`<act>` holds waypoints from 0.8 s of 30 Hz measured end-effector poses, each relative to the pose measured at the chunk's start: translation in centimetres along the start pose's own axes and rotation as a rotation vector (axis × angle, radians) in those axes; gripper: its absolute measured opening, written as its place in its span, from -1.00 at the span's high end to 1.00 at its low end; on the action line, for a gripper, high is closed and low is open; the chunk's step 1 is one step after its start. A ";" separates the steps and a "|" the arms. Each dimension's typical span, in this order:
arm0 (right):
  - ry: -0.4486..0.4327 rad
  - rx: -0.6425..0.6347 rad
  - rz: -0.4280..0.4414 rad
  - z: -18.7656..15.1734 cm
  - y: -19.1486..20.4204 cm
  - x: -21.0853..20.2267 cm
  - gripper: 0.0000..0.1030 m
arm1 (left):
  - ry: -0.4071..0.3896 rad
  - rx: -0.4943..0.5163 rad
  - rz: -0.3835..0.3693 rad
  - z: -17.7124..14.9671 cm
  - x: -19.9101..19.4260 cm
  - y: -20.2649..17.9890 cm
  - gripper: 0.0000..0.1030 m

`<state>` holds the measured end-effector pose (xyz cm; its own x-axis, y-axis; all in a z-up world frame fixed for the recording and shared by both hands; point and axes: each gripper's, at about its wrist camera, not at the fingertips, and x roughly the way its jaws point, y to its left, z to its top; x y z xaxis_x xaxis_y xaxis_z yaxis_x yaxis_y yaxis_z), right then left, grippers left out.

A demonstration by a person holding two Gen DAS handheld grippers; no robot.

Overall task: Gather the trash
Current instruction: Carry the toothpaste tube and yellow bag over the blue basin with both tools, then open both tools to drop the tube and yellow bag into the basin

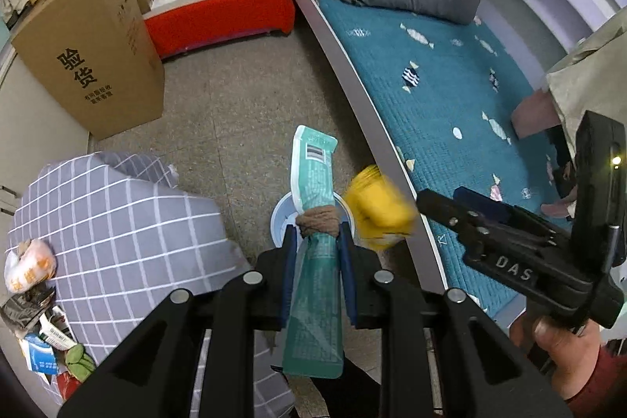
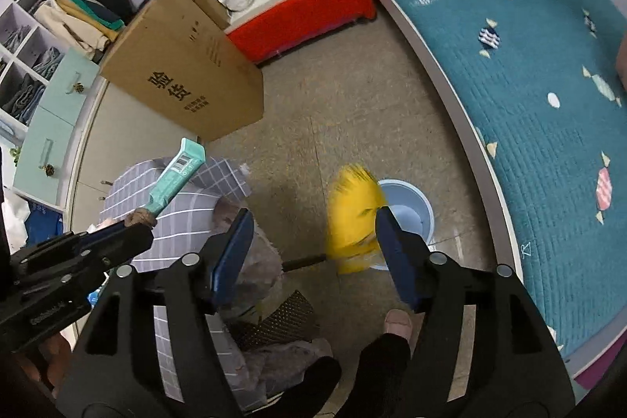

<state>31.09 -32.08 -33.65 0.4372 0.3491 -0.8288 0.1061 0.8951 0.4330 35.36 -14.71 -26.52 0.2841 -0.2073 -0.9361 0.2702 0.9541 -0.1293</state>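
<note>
Pinching flat teal plastic wrapper (image 1: 313,249), left gripper (image 1: 318,253) jaws closed; right gripper (image 2: 313,253) jaws wide, empty; blurred yellow packet (image 2: 354,218) between

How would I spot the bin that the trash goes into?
Follow the long bed with the teal quilt to the speckled floor beside its grey edge. There stands a small round pale-blue bin, the only open container on the bare floor, with a blurred yellow packet above its rim.

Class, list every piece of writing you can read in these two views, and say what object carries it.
"验货": large black characters on the tall brown cardboard box.
"DAS": raised letters on the black right gripper body.
Small print under "验货": too small to read.
Barcode and print on the long teal plastic packet: unreadable.
</note>
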 end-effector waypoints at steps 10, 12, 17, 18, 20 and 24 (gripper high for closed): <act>-0.047 -0.002 -0.050 0.7 -2.2 -2.4 -0.31 | 0.065 0.047 -0.013 1.9 3.6 -3.5 0.60; -0.065 0.000 -0.058 0.9 -2.8 -3.0 -0.32 | 0.073 0.058 -0.016 2.3 4.2 -4.1 0.60; -0.118 0.000 -0.081 1.4 -3.8 -4.6 -0.38 | 0.076 0.073 -0.027 3.2 4.8 -5.2 0.59; -0.122 0.003 -0.078 1.5 -4.1 -4.7 -0.38 | 0.072 0.074 -0.031 3.4 4.8 -5.5 0.58; -0.133 0.005 -0.081 1.6 -4.1 -4.9 -0.38 | 0.063 0.073 -0.037 3.5 4.6 -5.7 0.55; -0.137 0.016 -0.075 1.7 -4.3 -5.1 -0.38 | 0.030 0.065 -0.008 3.8 3.8 -5.7 -0.24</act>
<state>29.92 -38.20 -30.70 0.5450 0.2392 -0.8036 0.1565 0.9126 0.3778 38.39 -21.72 -28.10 0.2545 -0.2070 -0.9447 0.3321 0.9361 -0.1156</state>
